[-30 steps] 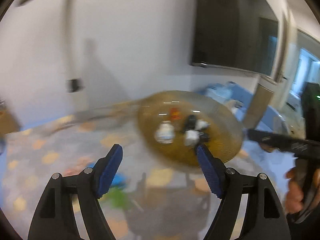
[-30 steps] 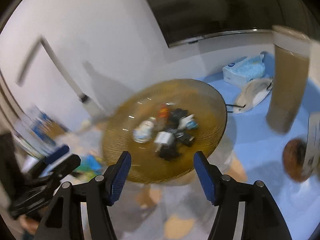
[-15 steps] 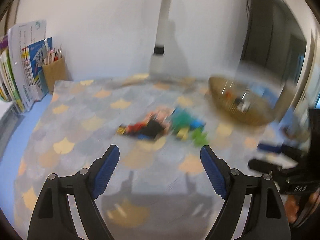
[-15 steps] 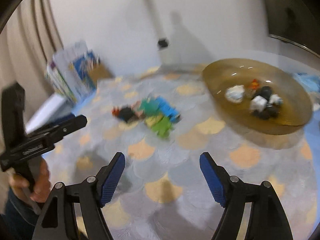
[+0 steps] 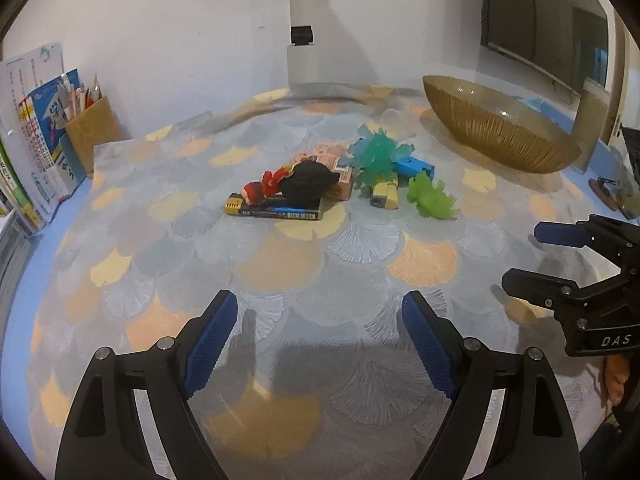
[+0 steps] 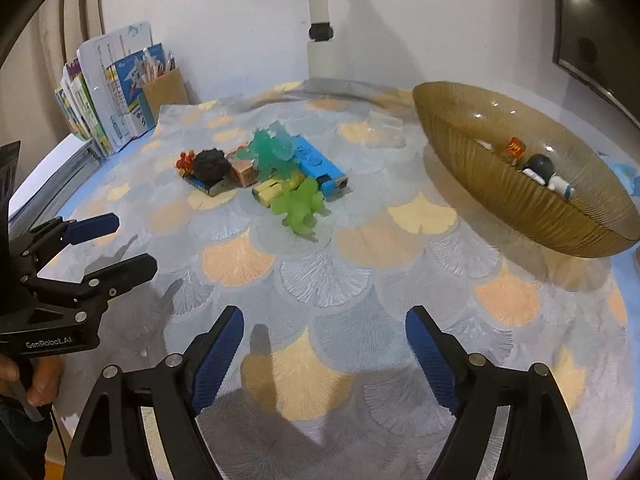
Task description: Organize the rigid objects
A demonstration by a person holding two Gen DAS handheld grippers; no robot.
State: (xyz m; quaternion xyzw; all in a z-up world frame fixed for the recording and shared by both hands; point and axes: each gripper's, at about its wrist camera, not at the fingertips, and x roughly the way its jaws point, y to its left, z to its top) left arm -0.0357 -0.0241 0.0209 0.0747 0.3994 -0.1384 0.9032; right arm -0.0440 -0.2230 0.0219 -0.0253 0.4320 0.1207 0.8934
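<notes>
Several toys [image 5: 340, 178] clustered mid-cloth, amber bowl [image 6: 520, 200] right, books [image 5: 36, 128] left

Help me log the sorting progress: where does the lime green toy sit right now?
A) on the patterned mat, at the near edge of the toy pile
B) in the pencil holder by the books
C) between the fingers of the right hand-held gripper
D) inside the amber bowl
A: the lime green toy lies on the patterned mat beside the other toys, outside the amber bowl; the right hand-held gripper is open and empty.
</notes>
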